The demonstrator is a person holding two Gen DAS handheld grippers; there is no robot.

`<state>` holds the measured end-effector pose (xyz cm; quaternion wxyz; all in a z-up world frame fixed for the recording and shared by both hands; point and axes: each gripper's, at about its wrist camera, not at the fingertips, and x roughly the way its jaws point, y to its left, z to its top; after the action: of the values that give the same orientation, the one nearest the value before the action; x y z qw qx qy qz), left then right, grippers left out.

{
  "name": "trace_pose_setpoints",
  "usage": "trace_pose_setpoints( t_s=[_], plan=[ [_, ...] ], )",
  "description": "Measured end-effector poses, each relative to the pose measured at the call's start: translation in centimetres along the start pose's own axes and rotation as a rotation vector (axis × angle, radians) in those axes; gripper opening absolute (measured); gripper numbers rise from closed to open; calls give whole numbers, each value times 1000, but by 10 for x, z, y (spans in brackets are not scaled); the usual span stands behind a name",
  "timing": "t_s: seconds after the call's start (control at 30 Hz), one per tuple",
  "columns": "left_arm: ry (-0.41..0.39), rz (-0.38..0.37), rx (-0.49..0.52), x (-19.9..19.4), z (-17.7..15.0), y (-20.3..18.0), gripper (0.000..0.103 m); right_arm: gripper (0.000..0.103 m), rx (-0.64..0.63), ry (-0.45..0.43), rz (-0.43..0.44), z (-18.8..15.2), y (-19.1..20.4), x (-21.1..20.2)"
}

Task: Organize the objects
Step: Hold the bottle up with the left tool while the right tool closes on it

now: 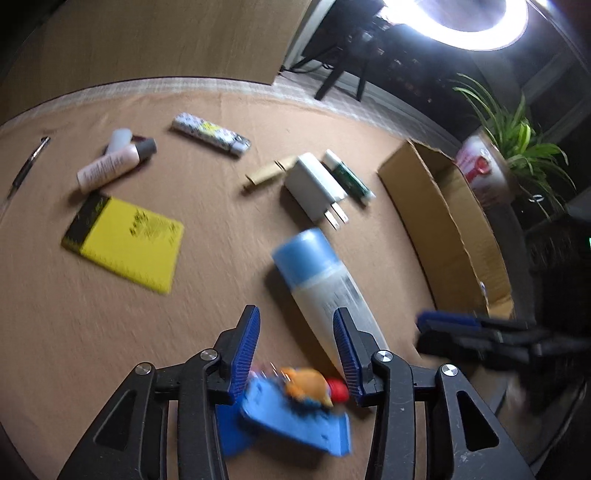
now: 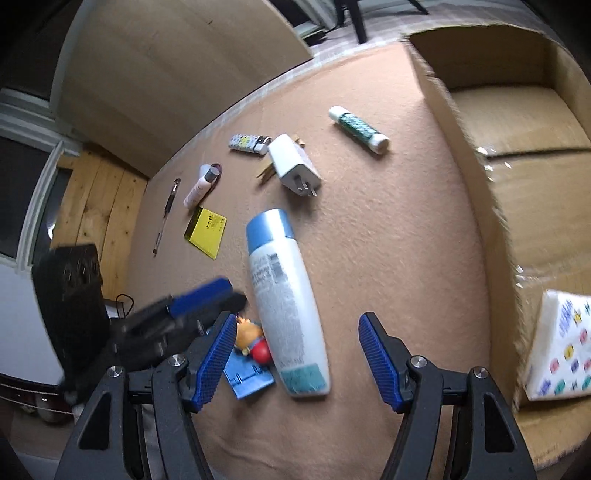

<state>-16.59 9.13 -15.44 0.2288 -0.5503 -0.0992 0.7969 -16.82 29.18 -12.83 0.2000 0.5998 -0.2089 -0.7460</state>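
Note:
A white bottle with a blue cap lies on the tan tablecloth; it also shows in the right wrist view. A blue card with an orange and red toy lies beside its base, also in the right wrist view. My left gripper is open above the toy card and the bottle's base. My right gripper is open over the bottle's lower end. Farther off lie a white charger, a green tube, a lighter, a pink bottle, a yellow notepad and a pen.
An open cardboard box stands at the table's right edge, with a white patterned packet inside. A potted plant and a ring light stand beyond the box. The table's far edge curves round behind the objects.

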Motion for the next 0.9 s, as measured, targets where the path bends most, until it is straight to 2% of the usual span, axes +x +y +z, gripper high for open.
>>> trace_pose_setpoints(
  t_s=[0.2,0.33,0.5,0.57,0.63,0.73,0.8,0.9],
  plan=[
    [36,-38,14,9,-14,-18,46,65,-44,42,-21,9,9,15],
    [49,-19,16,16,-16,-24,52,65,-67,64,-53,8,12,26],
    [49,-20,8,18,-16,-28,52,65,-120,92,-66,6,18,33],
    [46,-14,12,19,-18,-30,52,63,-134,92,-72,7,19,33],
    [44,-17,1,19,-18,-30,52,54,-138,99,-59,8,21,34],
    [46,-18,3,21,-17,-31,52,53,-160,113,-74,10,25,37],
    [46,-17,8,23,-18,-33,52,46,-158,127,-63,10,25,41],
    [46,-12,13,25,-19,-37,52,45,-163,134,-66,10,25,40]
  ],
)
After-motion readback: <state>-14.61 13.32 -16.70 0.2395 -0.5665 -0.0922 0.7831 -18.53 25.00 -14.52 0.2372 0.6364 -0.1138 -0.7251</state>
